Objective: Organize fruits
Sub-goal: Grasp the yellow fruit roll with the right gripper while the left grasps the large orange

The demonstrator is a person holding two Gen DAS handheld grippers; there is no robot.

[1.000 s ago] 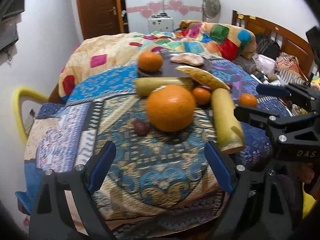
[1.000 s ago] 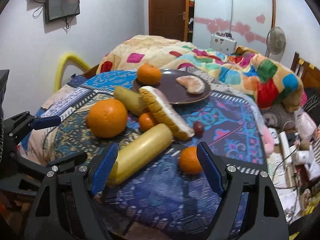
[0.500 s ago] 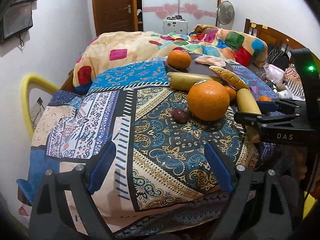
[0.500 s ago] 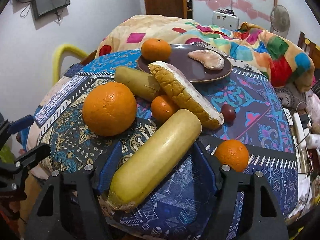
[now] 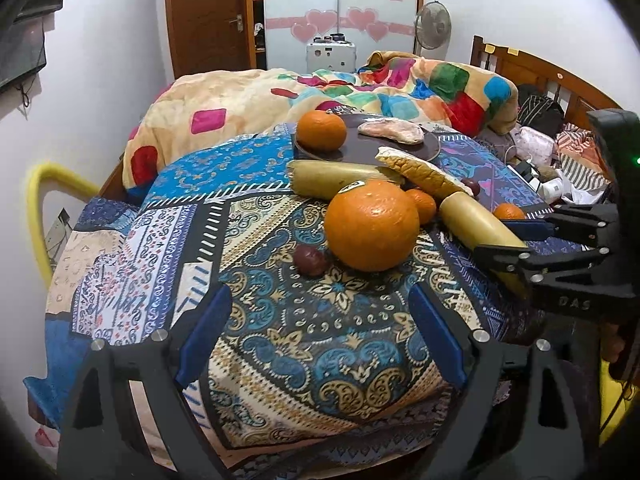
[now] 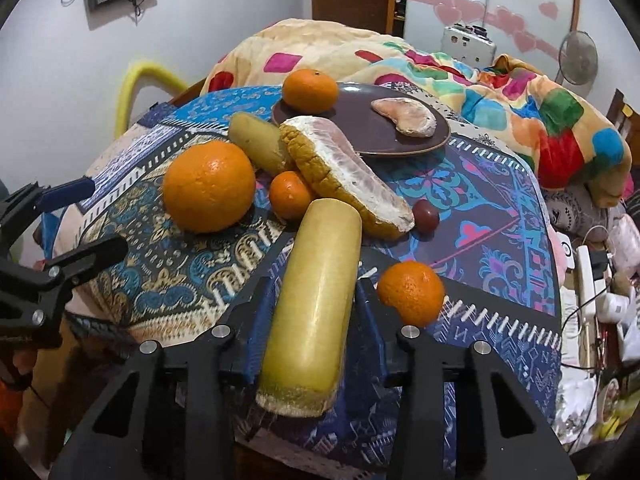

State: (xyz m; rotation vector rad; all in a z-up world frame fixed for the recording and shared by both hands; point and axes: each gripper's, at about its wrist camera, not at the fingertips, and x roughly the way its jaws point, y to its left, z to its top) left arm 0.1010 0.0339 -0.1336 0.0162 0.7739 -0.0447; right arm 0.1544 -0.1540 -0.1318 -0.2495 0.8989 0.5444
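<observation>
Mandarin [image 6: 310,90] and pomelo segment [image 6: 404,116] on plate [image 6: 360,136].

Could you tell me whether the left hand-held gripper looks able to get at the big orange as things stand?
Probably yes: the left hand-held gripper is open, and only bare cloth lies before the big orange.

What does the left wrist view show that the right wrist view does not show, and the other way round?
Only the left wrist view: the small dark fruit beside the large orange, and the open left gripper. Only the right wrist view: the right gripper, whose jaws have just been closing, with pads pressing the yellow cylinder fruit. Both show the brown plate.
</observation>
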